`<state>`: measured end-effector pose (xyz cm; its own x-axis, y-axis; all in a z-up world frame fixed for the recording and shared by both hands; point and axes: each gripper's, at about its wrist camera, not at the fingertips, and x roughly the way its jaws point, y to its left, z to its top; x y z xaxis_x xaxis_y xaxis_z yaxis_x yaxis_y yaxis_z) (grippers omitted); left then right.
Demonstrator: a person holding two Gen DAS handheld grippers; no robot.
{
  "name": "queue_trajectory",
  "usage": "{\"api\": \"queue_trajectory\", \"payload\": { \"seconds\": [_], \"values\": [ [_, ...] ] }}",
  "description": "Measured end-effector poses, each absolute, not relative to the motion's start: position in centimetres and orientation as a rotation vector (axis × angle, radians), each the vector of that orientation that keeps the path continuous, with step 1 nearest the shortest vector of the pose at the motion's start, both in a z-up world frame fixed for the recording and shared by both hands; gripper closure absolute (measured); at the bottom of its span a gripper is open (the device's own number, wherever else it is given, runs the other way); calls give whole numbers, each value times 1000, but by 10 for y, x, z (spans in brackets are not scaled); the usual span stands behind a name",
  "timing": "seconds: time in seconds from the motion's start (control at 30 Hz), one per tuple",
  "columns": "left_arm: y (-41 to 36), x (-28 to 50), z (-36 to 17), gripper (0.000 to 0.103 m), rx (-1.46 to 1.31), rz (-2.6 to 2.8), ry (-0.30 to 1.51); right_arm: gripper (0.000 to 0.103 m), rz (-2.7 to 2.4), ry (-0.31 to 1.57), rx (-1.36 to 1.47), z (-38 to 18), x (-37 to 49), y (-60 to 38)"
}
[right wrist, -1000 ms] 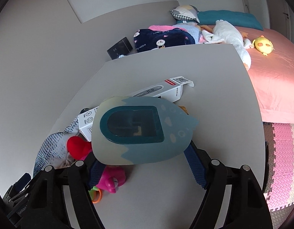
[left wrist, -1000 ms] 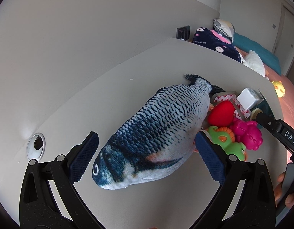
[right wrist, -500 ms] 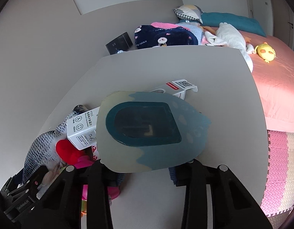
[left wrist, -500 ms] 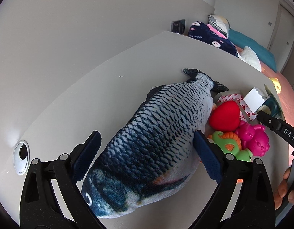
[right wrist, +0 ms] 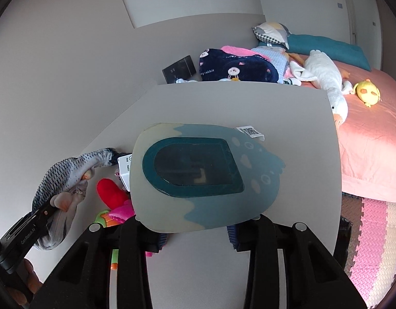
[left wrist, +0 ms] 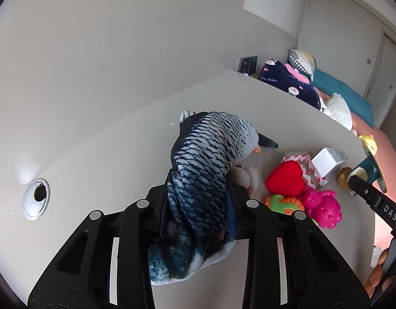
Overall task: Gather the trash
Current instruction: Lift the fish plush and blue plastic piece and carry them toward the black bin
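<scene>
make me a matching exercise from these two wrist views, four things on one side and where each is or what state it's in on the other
Things:
1. plush fish
2. blue-grey board
3. red heart toy
4. yellow chick toy

Places or states:
A. lying on the pink bed
B. clamped in the right gripper
C. resting on the desk beside a pink toy
D. clamped in the left gripper

Pairs: 1-D, 2-B, 3-C, 4-A

one plush fish (left wrist: 205, 164), one red heart (left wrist: 285, 179), two white boxes (left wrist: 326, 162), one blue board (right wrist: 203, 177)

Soft daylight from the right, sharp focus, strong fisheye bending, dark corners.
</scene>
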<state>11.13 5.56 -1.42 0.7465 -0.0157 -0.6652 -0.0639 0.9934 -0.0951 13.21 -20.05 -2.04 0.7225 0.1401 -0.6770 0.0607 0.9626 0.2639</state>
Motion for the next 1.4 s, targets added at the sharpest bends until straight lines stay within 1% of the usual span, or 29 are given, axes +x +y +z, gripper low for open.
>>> {"api": "queue_trajectory", "payload": {
  "seconds": [0.43, 0.77, 1.4],
  "values": [
    [33, 75, 27, 70, -156, 3, 652, 65, 34, 726, 277, 5, 94, -240],
    [-15, 52, 55, 70, -130, -67, 602, 65, 2, 680, 272, 26, 65, -281],
    [-133, 49, 63, 70, -51, -252, 617, 65, -105, 659, 331, 34, 24, -378]
  ]
}}
